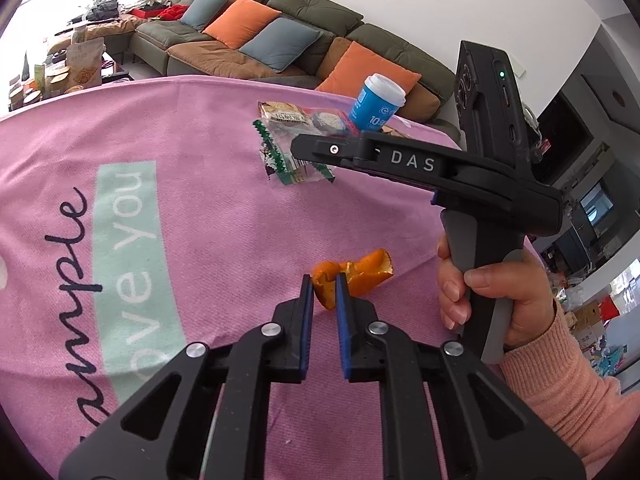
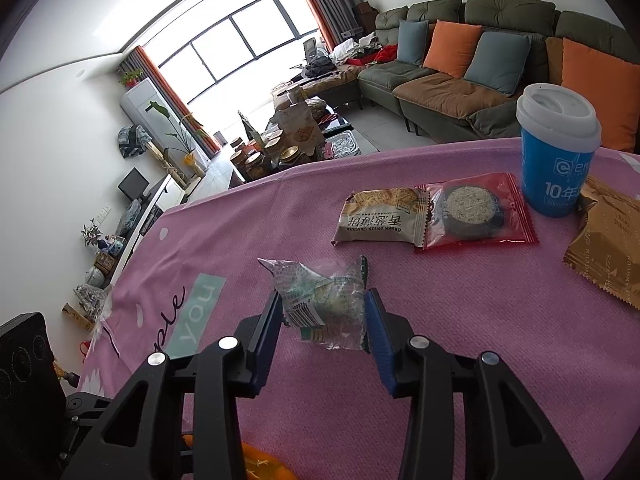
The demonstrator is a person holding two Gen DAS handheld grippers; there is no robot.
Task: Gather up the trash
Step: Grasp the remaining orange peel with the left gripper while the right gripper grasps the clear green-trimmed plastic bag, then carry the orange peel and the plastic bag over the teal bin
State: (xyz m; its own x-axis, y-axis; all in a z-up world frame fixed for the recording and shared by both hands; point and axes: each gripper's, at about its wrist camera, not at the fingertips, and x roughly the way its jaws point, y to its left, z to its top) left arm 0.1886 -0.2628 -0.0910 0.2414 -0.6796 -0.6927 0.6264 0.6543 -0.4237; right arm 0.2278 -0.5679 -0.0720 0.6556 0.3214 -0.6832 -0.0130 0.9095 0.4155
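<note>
A torn piece of orange peel (image 1: 368, 270) lies on the pink tablecloth (image 1: 200, 220). My left gripper (image 1: 323, 280) is shut on its near end, the blue pads pinching the peel between them. A crumpled clear wrapper with green print (image 2: 316, 280) lies further along the cloth. My right gripper (image 2: 324, 295) straddles it, and the wrapper fills the gap and touches both pads. In the left wrist view the right gripper (image 1: 298, 148) reaches in from the right over that wrapper (image 1: 280, 160), held by a hand (image 1: 520, 300) in a pink sleeve.
Behind the wrapper lie a cracker packet (image 2: 380, 216) and a red biscuit packet (image 2: 472, 208). A blue lidded cup (image 2: 556, 160) stands at the back right, beside a golden-brown packet (image 2: 608, 240). Beyond the table edge are a green sofa (image 2: 440, 92) and a cluttered low table (image 2: 288, 136).
</note>
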